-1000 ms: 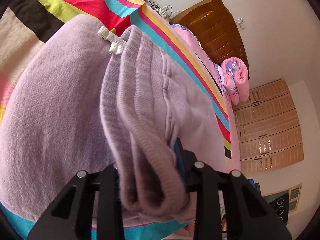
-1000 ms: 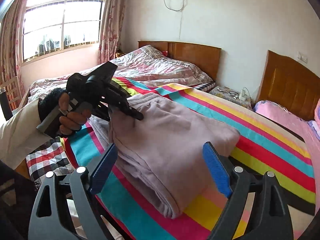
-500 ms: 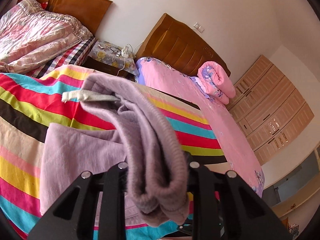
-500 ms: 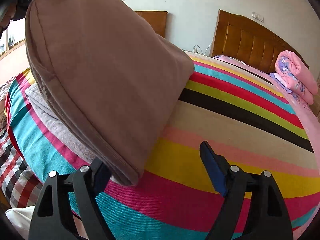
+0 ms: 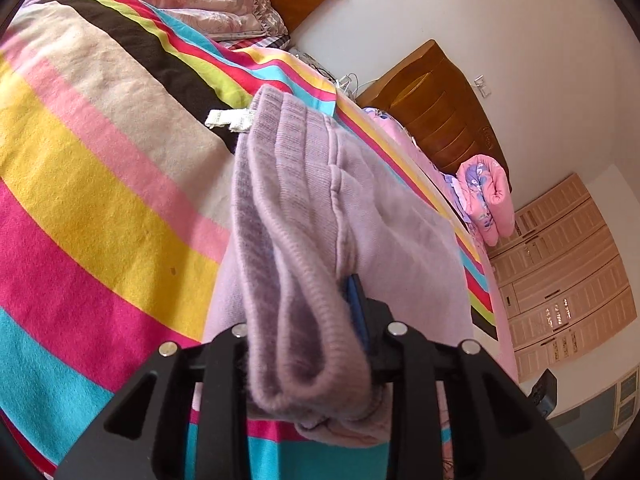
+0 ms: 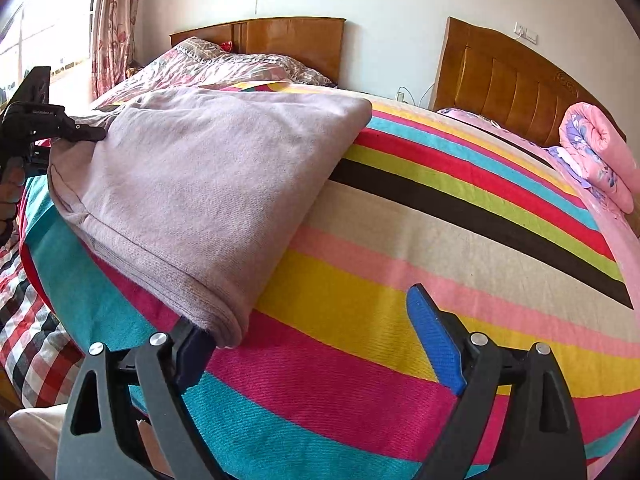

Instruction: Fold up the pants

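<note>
Lilac sweatpants lie folded on the striped blanket, waistband end lifted at the left. My left gripper grips the bunched ribbed waistband; its jaws are opening, with the fabric still pressed between the pads. A white drawstring end sticks out beyond the band. From the right wrist view the left gripper pinches the pants at the far left. My right gripper hovers low over the blanket, jaws opening wide, nothing between them. The pants' hem corner rests against its left finger.
Two wooden headboards stand along the white wall, and a second bed with a pink quilt lies behind. A rolled pink quilt sits at the right. A checked sheet hangs at the bed's left edge. A wardrobe stands beyond.
The left gripper lifted the waistband end high, then brought it back down; the pants now lie lower and flatter on the blanket. The right gripper has dropped close to the blanket by the hem.
</note>
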`<state>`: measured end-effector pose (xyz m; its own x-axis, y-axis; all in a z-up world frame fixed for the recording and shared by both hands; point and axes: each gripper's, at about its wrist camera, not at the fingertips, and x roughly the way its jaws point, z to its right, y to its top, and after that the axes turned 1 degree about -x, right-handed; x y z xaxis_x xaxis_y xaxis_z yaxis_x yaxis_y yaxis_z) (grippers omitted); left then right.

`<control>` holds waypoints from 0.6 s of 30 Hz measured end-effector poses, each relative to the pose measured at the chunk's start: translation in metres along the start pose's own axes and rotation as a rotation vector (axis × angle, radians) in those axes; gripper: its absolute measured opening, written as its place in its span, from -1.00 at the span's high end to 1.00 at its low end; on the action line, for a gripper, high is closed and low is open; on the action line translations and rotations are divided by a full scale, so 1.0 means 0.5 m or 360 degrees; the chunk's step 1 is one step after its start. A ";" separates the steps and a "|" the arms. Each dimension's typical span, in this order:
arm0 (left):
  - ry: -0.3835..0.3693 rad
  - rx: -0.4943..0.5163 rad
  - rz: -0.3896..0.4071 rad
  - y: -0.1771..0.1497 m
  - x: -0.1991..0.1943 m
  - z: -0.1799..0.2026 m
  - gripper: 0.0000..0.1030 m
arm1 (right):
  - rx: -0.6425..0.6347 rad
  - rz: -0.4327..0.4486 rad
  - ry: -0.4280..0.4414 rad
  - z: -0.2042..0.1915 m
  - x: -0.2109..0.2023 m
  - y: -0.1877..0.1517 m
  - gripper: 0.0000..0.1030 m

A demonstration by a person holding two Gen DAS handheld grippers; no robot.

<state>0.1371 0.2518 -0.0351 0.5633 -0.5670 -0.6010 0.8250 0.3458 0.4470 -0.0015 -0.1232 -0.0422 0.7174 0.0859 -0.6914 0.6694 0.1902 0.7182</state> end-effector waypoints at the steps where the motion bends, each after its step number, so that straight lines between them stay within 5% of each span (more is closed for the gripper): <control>1: -0.0013 -0.0010 0.0005 0.000 -0.002 -0.001 0.30 | 0.0009 -0.0011 0.0009 0.003 0.001 0.003 -0.66; 3: 0.0032 -0.0054 0.0073 0.001 -0.029 0.000 -0.16 | -0.0003 -0.0050 0.0070 0.011 -0.007 0.010 -0.64; 4: 0.0167 -0.0049 0.0188 0.003 -0.061 0.012 -0.33 | -0.0033 -0.0058 0.0114 0.013 -0.018 0.012 -0.63; 6: 0.0430 0.0101 0.0491 -0.004 -0.138 0.066 -0.48 | -0.0125 -0.0033 0.0260 0.017 -0.056 0.013 -0.63; 8: 0.0487 0.0335 0.0613 -0.016 -0.182 0.136 -0.69 | -0.0132 0.0067 0.0402 0.034 -0.101 0.015 -0.60; 11: 0.0567 0.0695 0.0565 -0.046 -0.147 0.246 -0.86 | -0.0036 0.0216 0.0564 0.050 -0.132 0.049 -0.55; 13: 0.0736 0.0921 0.0499 -0.071 -0.073 0.287 -0.86 | -0.0033 0.0254 0.0576 0.035 -0.117 0.086 -0.43; 18: 0.0994 0.0961 0.0264 -0.123 0.069 0.218 -0.86 | -0.0240 0.0167 0.0441 -0.074 -0.041 0.122 -0.42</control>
<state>0.1008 0.1295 -0.0109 0.7415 0.0286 -0.6704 0.6648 -0.1668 0.7282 0.0174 -0.0773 0.0128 0.6872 0.3716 -0.6242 0.5435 0.3070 0.7812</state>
